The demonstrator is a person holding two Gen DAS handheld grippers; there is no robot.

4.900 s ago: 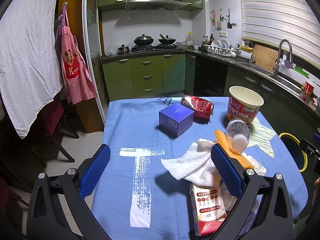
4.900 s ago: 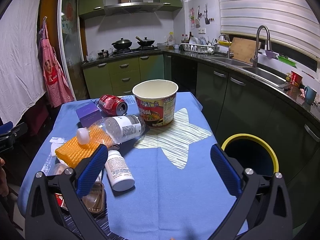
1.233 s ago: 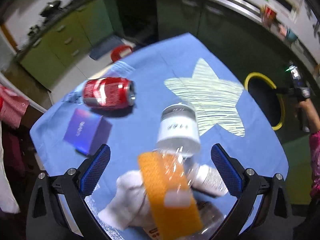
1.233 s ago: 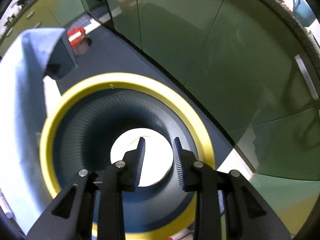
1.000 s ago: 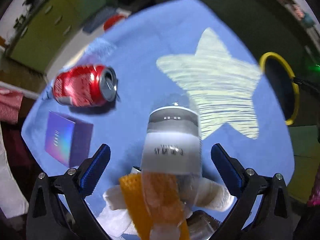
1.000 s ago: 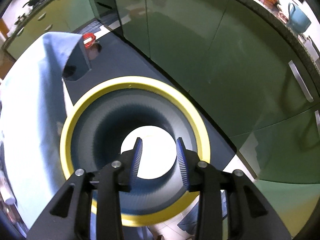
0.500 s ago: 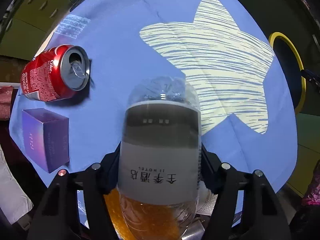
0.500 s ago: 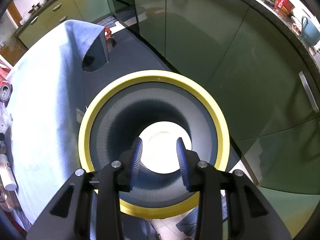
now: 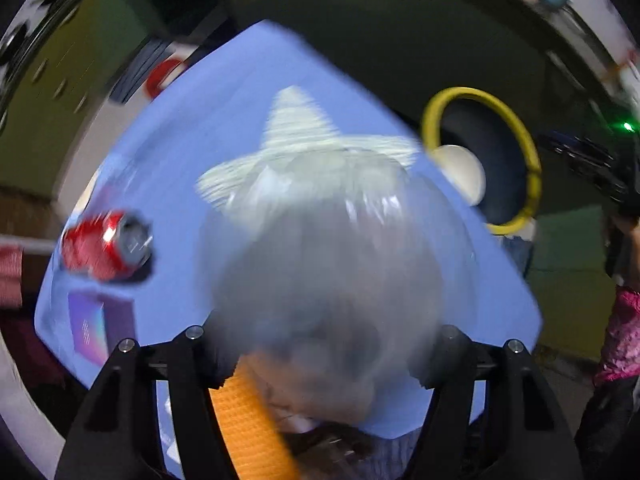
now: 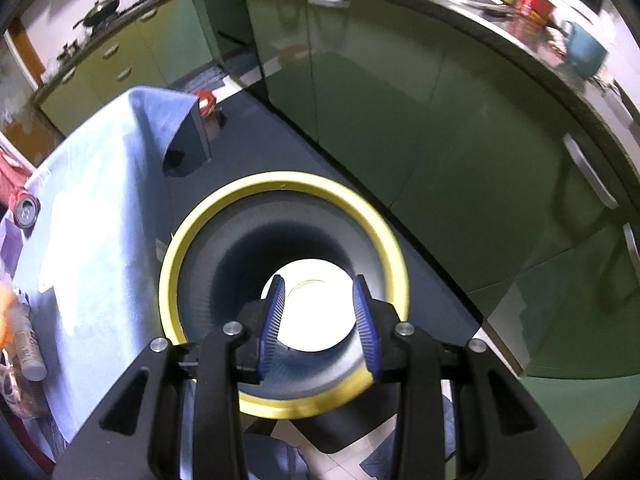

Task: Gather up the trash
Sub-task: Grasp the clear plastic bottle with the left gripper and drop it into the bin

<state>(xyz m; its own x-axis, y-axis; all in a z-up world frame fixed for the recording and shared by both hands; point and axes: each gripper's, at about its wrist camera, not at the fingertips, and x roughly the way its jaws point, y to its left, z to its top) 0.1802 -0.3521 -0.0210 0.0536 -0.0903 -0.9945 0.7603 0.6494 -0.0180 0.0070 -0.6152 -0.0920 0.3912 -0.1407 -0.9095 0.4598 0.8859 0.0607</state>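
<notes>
My left gripper [image 9: 324, 360] is shut on a clear plastic bottle [image 9: 328, 272], which fills the middle of the blurred left wrist view above the blue tablecloth [image 9: 224, 112]. A red can [image 9: 104, 244], a purple box [image 9: 96, 328] and an orange sponge [image 9: 248, 428] lie on the table. The yellow-rimmed bin [image 9: 528, 168] stands on the floor off the table's right side, with a white cup [image 9: 460, 172] inside. My right gripper [image 10: 318, 312] hangs over that bin [image 10: 280, 180], pointing steeply down, jaws partly apart with nothing between them; the white cup [image 10: 316, 280] lies at the bottom.
Green cabinets [image 10: 400, 120] run behind the bin. The table [image 10: 100, 200] lies left of it, with the can [image 10: 26, 208] and a white pill bottle [image 10: 28, 348] near its edges. A person's pink sleeve [image 9: 620, 340] is at the right.
The left jaws closed on the clear bottle and lifted it off the table, swinging the view toward the bin. The right gripper drew back a little above the bin, its jaws unchanged.
</notes>
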